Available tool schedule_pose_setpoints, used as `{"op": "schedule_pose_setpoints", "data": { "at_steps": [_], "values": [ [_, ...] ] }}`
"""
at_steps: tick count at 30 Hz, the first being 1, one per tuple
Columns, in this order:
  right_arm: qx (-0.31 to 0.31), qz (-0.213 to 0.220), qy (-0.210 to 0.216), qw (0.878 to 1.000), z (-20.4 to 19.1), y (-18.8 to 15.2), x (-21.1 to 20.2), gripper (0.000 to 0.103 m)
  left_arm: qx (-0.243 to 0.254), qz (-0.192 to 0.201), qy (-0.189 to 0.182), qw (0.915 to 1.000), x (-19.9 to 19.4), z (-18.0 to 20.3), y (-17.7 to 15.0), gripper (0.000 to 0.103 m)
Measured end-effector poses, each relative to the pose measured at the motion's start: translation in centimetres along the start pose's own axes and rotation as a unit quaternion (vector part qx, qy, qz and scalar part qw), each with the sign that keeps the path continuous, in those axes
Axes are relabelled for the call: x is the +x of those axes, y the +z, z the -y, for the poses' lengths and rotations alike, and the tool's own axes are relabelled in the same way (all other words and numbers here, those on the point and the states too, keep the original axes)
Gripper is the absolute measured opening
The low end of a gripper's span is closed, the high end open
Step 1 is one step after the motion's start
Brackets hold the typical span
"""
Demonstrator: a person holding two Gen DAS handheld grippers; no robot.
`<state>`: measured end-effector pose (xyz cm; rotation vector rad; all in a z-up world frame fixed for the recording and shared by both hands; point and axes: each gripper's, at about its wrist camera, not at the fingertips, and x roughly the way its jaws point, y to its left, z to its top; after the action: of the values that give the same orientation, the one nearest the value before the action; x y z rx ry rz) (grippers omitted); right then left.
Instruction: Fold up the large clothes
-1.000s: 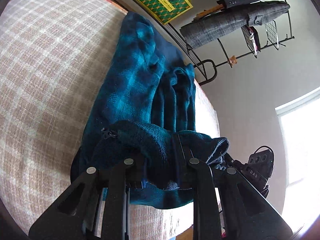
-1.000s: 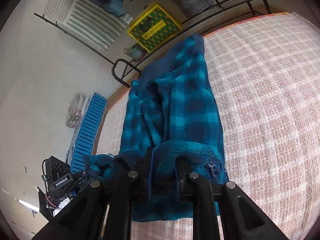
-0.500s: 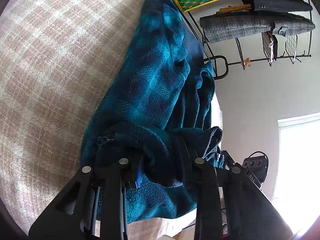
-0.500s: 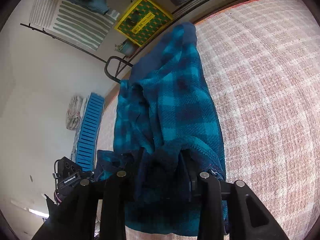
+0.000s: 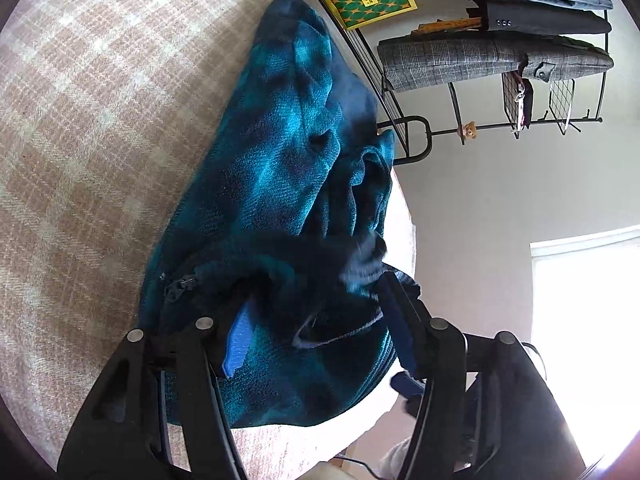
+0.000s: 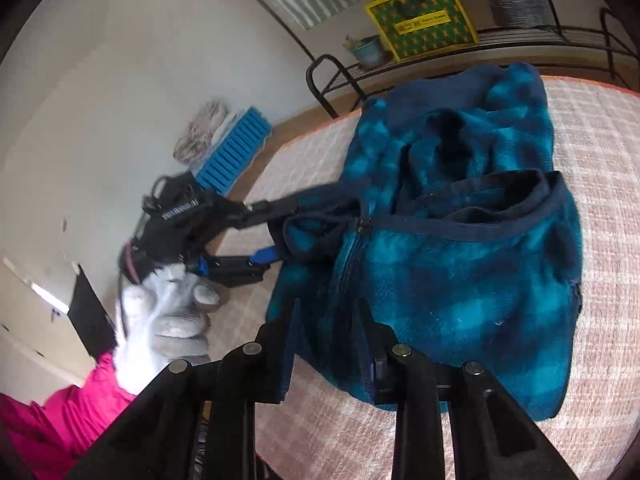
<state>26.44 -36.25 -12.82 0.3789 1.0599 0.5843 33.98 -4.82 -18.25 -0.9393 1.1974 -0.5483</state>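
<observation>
A teal and navy plaid fleece jacket (image 5: 280, 160) lies on the bed's pink plaid cover (image 5: 80, 140), its near part doubled over with the zip showing. My left gripper (image 5: 316, 320) is opening. Its fingers stand wide apart around the bunched near edge, and the blue pad (image 5: 236, 340) is bare. In the right wrist view the jacket (image 6: 460, 280) fills the middle and the left gripper (image 6: 286, 230) straddles its left corner. My right gripper (image 6: 328, 320) is closing over the jacket's near left edge, and dark fabric lies between its fingers.
A gloved hand (image 6: 172, 312) with a pink sleeve (image 6: 60, 420) holds the left gripper. Beyond the bed stand a black metal rack (image 5: 412, 136) with hung clothes (image 5: 492, 60) and a yellow-green box (image 6: 420, 24). A blue slatted panel (image 6: 236, 152) lies on the floor.
Both grippers let go of the folded edge. The left jaws spread wide. The right gripper swung sideways and rolled, bringing the left gripper and the gloved hand into its view.
</observation>
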Motion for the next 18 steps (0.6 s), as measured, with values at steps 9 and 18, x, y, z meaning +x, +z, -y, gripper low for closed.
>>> {"op": "schedule_pose_setpoints", "data": {
  "at_steps": [9,18],
  "values": [
    [0.084,0.003,-0.005,0.996,4.5,1.3,2.2,0.026,0.133,0.039,0.028,0.9900,-5.7,2.8,-0.6,0.059],
    [0.044,0.042,-0.072,0.996,7.5,-1.2,-4.3,0.032,0.330,-0.036,0.148,0.9316,-0.9,3.3,-3.8,0.027]
  ]
}}
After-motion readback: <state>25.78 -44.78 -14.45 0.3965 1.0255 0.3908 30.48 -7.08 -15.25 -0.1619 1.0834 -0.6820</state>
